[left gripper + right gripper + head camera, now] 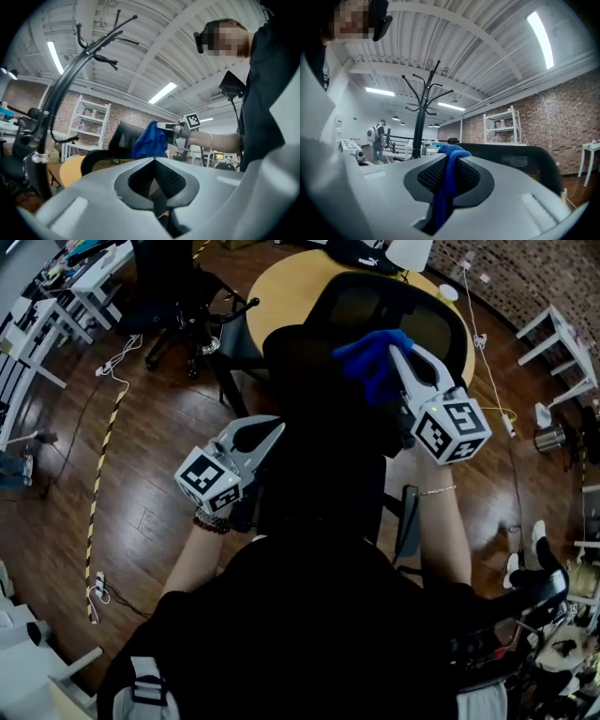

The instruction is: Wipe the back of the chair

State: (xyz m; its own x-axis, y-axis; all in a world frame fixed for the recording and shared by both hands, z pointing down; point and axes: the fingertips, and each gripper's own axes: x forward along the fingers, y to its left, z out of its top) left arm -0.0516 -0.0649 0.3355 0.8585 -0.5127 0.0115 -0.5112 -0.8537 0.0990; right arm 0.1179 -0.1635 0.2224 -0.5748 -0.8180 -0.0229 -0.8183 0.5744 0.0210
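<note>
A black office chair stands in front of me, its mesh back (394, 310) towards the round table. My right gripper (394, 351) is shut on a blue cloth (373, 360), held up at the top of the chair's back. From the right gripper view the cloth (446, 180) hangs pinched between the jaws, with the back's upper rim (520, 161) just behind it. My left gripper (275, 430) is lower, at the chair's left side, shut with nothing in it. The left gripper view looks up past its closed jaws at the cloth (150, 139) and the chair back (123, 136).
A round yellow table (281, 287) stands just beyond the chair. Another black chair (178, 292) is at the back left near white desks (94, 277). A cable and striped tape (98, 484) lie on the wood floor. White shelving (562, 343) and a coat stand (423, 112) are nearby.
</note>
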